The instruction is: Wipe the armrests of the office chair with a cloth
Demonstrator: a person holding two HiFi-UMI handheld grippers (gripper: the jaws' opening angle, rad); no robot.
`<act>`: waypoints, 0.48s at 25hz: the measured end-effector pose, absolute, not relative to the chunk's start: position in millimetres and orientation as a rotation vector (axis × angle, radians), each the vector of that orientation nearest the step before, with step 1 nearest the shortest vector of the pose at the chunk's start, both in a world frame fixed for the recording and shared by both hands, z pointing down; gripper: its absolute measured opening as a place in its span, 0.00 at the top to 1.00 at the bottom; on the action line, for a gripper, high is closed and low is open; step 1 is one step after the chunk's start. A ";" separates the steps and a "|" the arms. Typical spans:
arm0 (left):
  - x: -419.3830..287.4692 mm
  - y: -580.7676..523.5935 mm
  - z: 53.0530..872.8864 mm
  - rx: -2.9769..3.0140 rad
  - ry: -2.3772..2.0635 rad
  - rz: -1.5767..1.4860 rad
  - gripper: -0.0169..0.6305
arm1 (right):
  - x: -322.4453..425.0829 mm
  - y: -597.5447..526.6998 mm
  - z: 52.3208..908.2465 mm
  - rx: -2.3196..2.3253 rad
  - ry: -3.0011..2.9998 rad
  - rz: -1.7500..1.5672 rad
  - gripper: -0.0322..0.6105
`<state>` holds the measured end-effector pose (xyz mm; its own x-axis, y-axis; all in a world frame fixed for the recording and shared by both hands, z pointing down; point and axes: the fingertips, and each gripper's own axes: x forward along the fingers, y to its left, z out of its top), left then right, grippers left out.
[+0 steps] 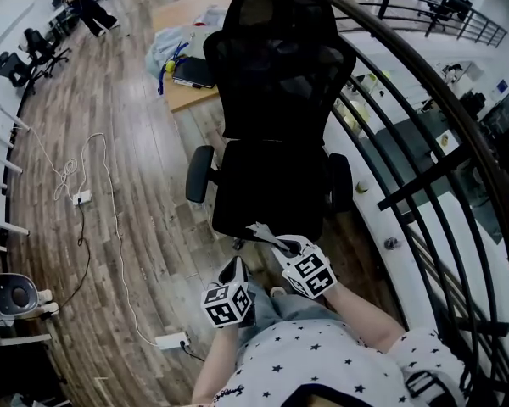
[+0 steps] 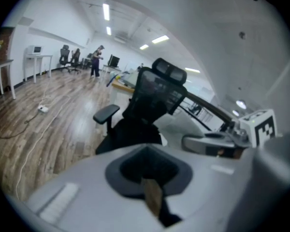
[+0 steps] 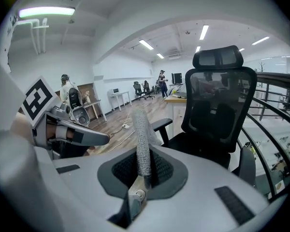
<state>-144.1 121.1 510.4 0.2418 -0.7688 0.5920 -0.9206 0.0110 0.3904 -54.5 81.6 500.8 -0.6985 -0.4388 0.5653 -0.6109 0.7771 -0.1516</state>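
1. A wooden floor (image 1: 127, 142) spread out around the black office chair (image 1: 276, 108), and a curved dark railing (image 1: 445, 134) swept close past one side of the chair.
2. The office chair stood upright with its seat toward the person. Its railing-side armrest (image 1: 340, 183) and far-side armrest (image 1: 199, 174) were both bare.
3. A cluttered desk (image 1: 180, 98) stood just behind the chair's backrest.
4. A white cable (image 1: 112, 219) trailed over the floor on the chair's side away from the railing.
5. The left gripper (image 1: 235, 270) hung just in front of the chair's seat, jaws together with nothing between them.
6. The right gripper (image 1: 267, 240) was at the seat's front edge, clamped on the cloth.
7. The cloth (image 3: 141, 139), a grey strip, stood up from those jaws, apart from both armrests.
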 end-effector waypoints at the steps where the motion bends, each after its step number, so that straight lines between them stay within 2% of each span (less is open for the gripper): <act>1: -141.9 120.9 506.6 1.797 -1.558 0.263 0.96 | -51.7 83.2 497.1 0.792 -2.462 0.447 0.91; 12: -129.3 135.9 472.2 1.908 -1.546 0.238 0.96 | -37.4 110.9 450.5 0.866 -2.546 0.394 0.91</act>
<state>-129.3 135.9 472.2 0.2841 -0.8030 0.5240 -0.9233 -0.0817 0.3754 -37.4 110.9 450.5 -0.7174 -0.5111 0.4734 -0.6302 0.7658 -0.1283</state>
